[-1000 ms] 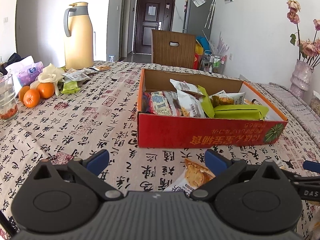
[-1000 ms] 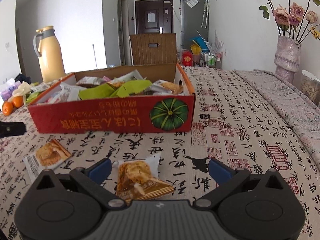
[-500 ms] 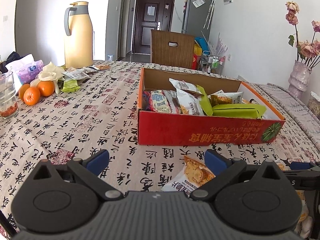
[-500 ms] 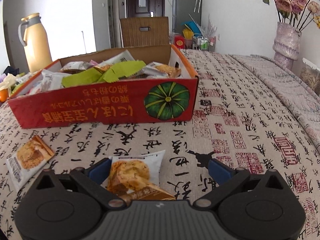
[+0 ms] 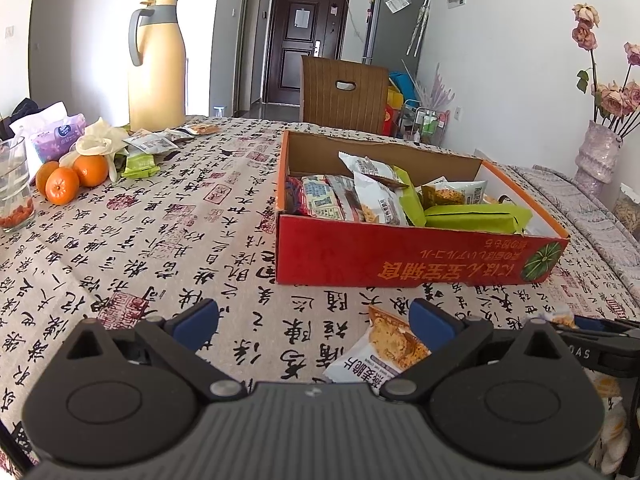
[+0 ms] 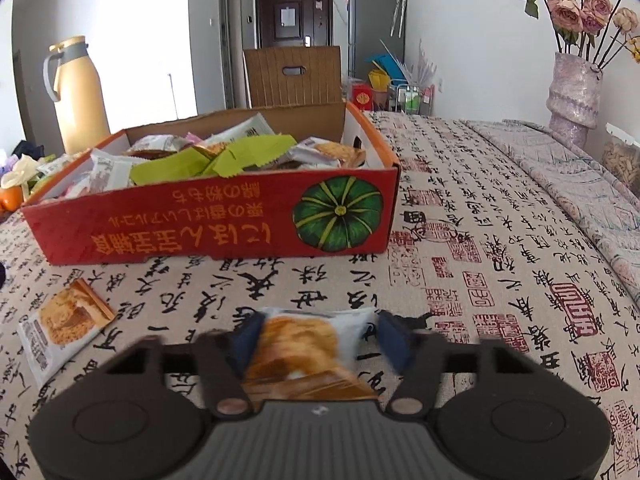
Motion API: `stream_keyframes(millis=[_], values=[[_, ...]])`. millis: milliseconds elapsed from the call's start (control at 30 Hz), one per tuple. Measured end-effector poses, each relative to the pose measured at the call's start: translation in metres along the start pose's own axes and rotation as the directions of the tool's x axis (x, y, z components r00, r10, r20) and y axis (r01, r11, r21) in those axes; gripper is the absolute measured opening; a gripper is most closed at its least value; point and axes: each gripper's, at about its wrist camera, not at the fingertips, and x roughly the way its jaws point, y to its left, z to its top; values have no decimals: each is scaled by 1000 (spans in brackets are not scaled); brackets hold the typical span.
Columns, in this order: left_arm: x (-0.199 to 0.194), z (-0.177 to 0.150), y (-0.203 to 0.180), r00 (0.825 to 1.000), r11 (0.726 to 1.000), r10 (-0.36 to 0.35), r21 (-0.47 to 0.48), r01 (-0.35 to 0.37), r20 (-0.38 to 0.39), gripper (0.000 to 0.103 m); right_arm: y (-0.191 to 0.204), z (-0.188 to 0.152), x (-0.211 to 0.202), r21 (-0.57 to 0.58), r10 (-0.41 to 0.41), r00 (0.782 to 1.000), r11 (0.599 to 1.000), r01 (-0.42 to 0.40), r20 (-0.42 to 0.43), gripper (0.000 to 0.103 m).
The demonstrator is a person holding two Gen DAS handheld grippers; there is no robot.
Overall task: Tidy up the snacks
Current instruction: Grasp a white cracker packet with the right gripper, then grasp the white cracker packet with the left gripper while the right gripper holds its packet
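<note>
A red cardboard box (image 5: 420, 254) holding several snack packets stands on the table; it also shows in the right wrist view (image 6: 224, 220). A cracker packet (image 5: 380, 350) lies on the cloth in front of the box, between my left gripper's (image 5: 314, 318) open fingers, near the right one. The same packet lies at the left in the right wrist view (image 6: 64, 330). My right gripper (image 6: 320, 334) has its fingers partly closed around a second cracker packet (image 6: 304, 344), the pads close to or touching its sides.
A yellow thermos (image 5: 157, 68), oranges (image 5: 70, 178), a glass (image 5: 14, 186), tissue pack and loose snack packets (image 5: 150, 148) sit at the far left. A vase with flowers (image 6: 574, 96) stands at the right. A chair (image 5: 344, 98) is behind the table.
My right gripper's fingers have closed in from wide open onto the sides of the cracker packet. My left gripper has stayed open and nearly still.
</note>
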Motion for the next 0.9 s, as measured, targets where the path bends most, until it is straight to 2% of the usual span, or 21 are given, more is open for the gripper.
stream_keyframes(millis=[133, 333, 667, 900], values=[[1, 0, -2, 1000, 1000, -2, 3, 2, -4, 103, -3, 0, -2, 7, 17, 1000, 1000, -17, 8, 41], [7, -3, -7, 999, 1000, -6, 25, 7, -36, 103, -2, -1, -10, 2, 28, 999, 1000, -28, 40, 41], [30, -13, -32, 991, 995, -26, 94, 39, -132, 103, -8, -1, -29, 26, 53, 993, 998, -56, 103, 41], [49, -17, -48, 984, 986, 17, 164, 13, -180, 103, -9, -3, -31, 32, 79, 991, 996, -83, 111, 41]])
